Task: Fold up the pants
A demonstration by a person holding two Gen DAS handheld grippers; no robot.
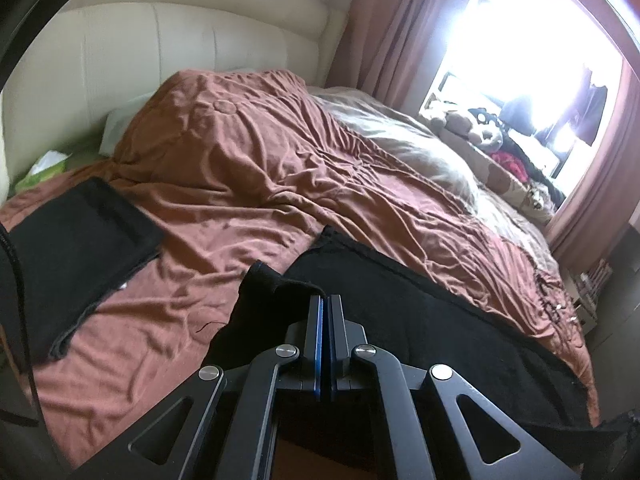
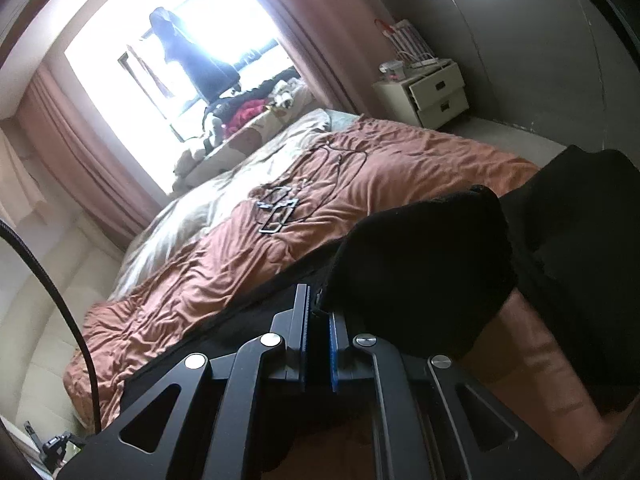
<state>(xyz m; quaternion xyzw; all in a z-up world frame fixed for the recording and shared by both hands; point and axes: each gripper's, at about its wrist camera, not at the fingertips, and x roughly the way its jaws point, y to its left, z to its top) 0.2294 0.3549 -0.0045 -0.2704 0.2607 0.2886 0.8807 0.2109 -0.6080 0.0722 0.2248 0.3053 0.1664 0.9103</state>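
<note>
Black fabric is sitting pinched in both tongs. The left gripper (image 1: 325, 300) is showing its blue-lined jaws pressed together on a bunched corner of the black pants (image 1: 420, 320), with no gap between the pads. The right gripper (image 2: 319, 304) is narrowly parted but gripping too: a fold of the pants (image 2: 424, 272) is running into the slot between its jaws and ballooning up to the right of them. Holding two edges at once is probably meant to keep the cloth taut and square, so that one part can be carried over another in a clean fold.

Outward from the tongs, the garment is lying as a long dark band across the near part of the rust-brown bedspread (image 1: 248, 152), its far edge fairly straight, its near portion lifted and rumpled. It looks thick, matte and limp, with detail lost in the dark. To the left, well apart, another black folded garment (image 1: 76, 240) is resting flat on the bedspread. Some cables and metal frames (image 2: 280, 208) are lying farther off, clear of the work.
</note>
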